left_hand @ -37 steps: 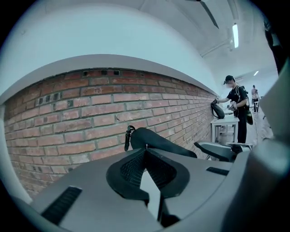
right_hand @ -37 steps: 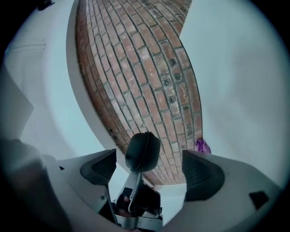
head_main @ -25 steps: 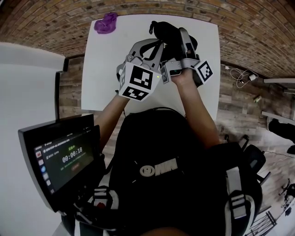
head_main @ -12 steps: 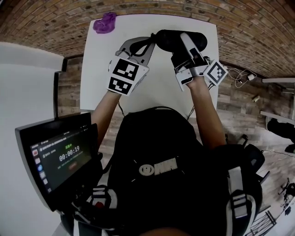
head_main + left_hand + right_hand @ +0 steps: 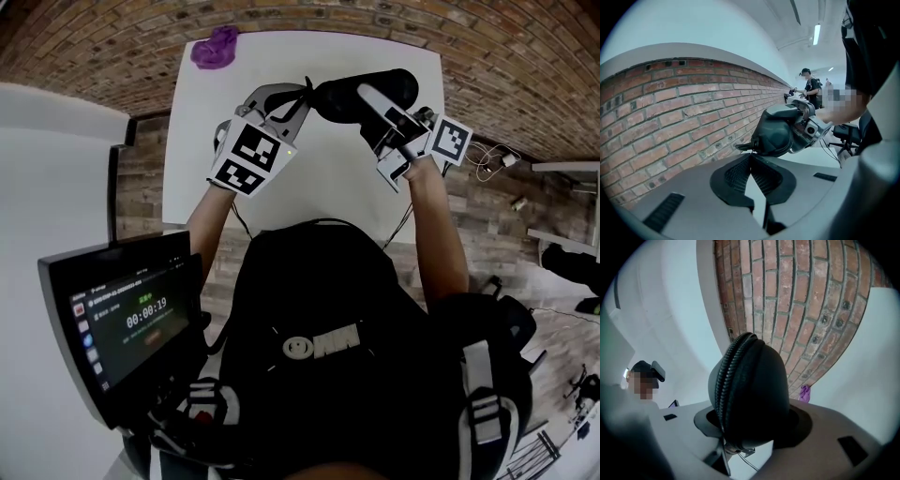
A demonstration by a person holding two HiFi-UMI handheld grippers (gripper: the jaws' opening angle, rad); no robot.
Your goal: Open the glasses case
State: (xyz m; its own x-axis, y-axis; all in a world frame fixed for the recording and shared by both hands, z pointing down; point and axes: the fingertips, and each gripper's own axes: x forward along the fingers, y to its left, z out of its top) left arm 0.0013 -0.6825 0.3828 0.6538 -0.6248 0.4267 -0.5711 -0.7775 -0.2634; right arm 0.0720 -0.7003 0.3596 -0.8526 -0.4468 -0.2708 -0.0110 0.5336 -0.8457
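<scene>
1. The black glasses case (image 5: pixel 339 97) is off the white table (image 5: pixel 309 178), held up in front of the person between the two grippers.
2. The right gripper (image 5: pixel 377 101) clamps the case across its body. Its jaws have just been closing on the shell, probably to brace it against the coming pull.
3. The right gripper view shows the zipper (image 5: pixel 727 385) running over the case's rounded end with its teeth meshed, so the case looks unopened.
4. The left gripper (image 5: pixel 301 97) has its jaws pressed together at the case's near end, apparently pinching the thin zipper pull (image 5: pixel 743 147).
5. Holding the case in the air likely gives the pull a free path around the seam.
</scene>
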